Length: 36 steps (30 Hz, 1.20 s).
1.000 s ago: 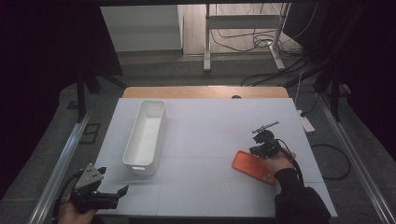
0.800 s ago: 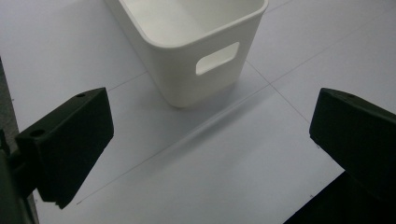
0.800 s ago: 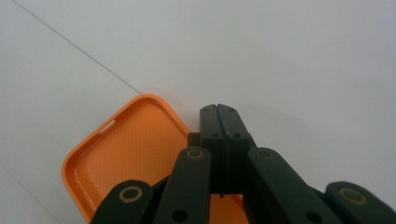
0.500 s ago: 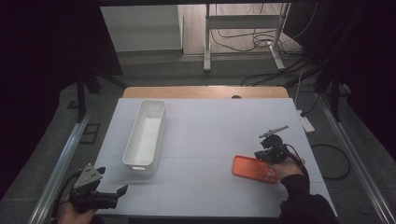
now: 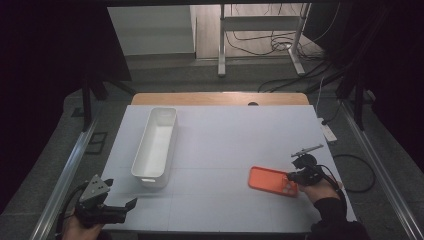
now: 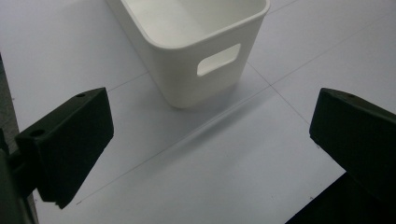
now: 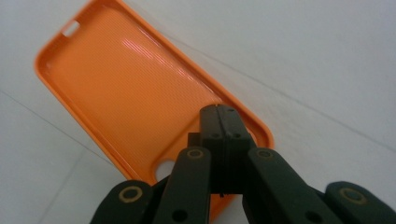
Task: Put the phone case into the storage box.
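The right claw [image 7: 219, 116] sits with its jaws pressed together, tips over the near end of the orange phone case [image 7: 135, 88], which lies hollow side up on the bench [image 5: 225, 145]. Whether the tips pinch the case's rim or merely rest above it cannot be told from the right gripper view. If nothing is caught, the sound way is to part the jaws a little, set one tip inside the rim and one outside, then close — a thin soft wall (likely silicone) buckles if squeezed hard. The lift should stay low and level so the case doesn't flop.

The left claw [image 5: 117, 212] waits at the near left corner, jaws wide and empty. Farther off stands the white bin [image 5: 156, 142] — the likely place for the case.
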Motion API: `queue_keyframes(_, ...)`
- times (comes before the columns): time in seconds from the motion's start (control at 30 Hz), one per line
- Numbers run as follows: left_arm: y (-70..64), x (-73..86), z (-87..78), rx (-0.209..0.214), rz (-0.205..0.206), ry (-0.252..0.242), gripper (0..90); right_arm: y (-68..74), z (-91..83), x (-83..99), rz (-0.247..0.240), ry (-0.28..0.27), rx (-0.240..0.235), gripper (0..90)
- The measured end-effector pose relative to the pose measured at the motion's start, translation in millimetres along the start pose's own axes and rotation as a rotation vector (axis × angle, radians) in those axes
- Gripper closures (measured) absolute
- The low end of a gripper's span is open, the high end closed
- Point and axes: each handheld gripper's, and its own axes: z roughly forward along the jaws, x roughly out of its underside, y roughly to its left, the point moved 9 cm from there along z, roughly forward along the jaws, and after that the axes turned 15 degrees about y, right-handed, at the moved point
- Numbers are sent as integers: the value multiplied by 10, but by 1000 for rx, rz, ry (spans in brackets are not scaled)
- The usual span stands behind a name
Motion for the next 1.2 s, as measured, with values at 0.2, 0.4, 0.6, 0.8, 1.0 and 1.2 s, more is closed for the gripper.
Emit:
queue_keyframes(0.2,-3,-2,5,-2,4,5,6,-83,57,18,26,30,10,892)
queue_keyframes(0.4,0,0,8,-3,2,6,6,-127,96,-84,31,26,20,892)
queue_keyframes(0.6,0,2,11,-1,0,10,7,-133,140,-229,24,15,36,892)
queue_keyframes(0.8,1,4,11,-1,-1,10,7,-108,182,-390,12,-5,48,892)
queue_keyframes(1.0,1,4,12,0,-2,10,8,-76,215,-518,11,-27,35,892)
queue_keyframes(1.2,1,4,12,0,-2,10,8,8,247,-640,-4,-43,11,892)
